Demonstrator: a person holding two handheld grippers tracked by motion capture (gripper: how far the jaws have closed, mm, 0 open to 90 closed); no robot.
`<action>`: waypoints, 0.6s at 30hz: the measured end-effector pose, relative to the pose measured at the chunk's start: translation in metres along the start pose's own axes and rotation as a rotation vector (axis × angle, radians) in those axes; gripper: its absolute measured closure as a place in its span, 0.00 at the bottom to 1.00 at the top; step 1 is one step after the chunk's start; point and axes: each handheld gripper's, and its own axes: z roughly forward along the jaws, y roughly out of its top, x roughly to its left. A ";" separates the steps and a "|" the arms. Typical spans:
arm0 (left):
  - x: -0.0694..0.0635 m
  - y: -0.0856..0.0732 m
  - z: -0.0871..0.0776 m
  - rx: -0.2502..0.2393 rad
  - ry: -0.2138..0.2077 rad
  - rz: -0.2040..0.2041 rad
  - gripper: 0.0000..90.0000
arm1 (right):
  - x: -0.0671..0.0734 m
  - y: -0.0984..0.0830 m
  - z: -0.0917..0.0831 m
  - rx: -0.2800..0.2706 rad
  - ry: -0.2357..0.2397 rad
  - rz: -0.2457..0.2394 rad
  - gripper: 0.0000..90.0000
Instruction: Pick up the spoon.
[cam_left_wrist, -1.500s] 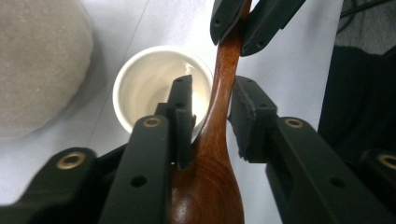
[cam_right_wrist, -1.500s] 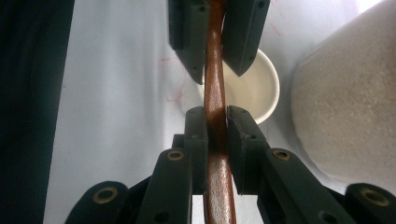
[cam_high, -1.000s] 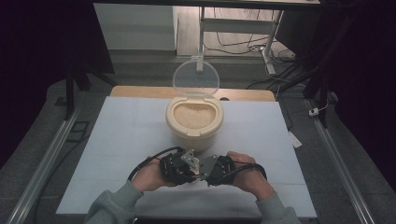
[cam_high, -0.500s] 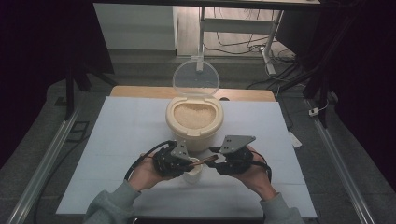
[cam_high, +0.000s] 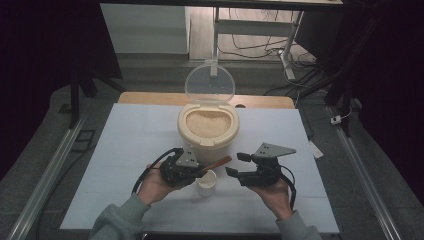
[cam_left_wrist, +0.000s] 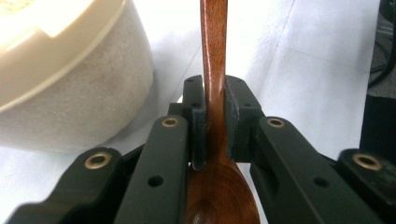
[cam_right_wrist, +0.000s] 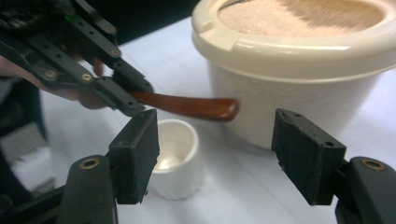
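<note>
Wooden spoon (cam_left_wrist: 214, 93), reddish-brown with a smooth polished grain, clamped at the neck between the black pads of the left gripper (cam_high: 186, 171); its rounded bowl lies back toward the gripper body and its slim handle (cam_high: 218, 163) projects past the jaw tips, over the small cup and toward the tub. Right gripper (cam_high: 238, 164), released: its jaws have just been opening, and their flat, squared pads (cam_right_wrist: 136, 154) stand wide apart with nothing between them, near the handle's free end but clear of it. Small white cup (cam_high: 206, 183), cylindrical and glossy, stands upright on the pale blue table sheet (cam_high: 125, 145) between the two grippers; what it holds cannot be told. Cream plastic tub (cam_high: 208, 131), round with a thick rolled rim and matte wall, stands just behind the cup and is filled nearly to the rim with pale granular rice (cam_high: 207, 122). Its clear round lid (cam_high: 209, 83) stands upright at the back edge.
</note>
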 end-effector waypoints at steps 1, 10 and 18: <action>-0.001 0.000 0.000 -0.010 0.007 0.000 0.88 | 0.000 -0.001 0.002 -0.009 0.003 0.012 0.35; -0.008 0.003 -0.002 -0.061 0.020 0.017 0.88 | 0.005 -0.002 0.014 -0.054 0.049 0.087 0.42; -0.012 0.005 0.000 -0.063 0.015 0.037 0.88 | 0.007 -0.003 0.017 -0.098 0.078 0.140 0.57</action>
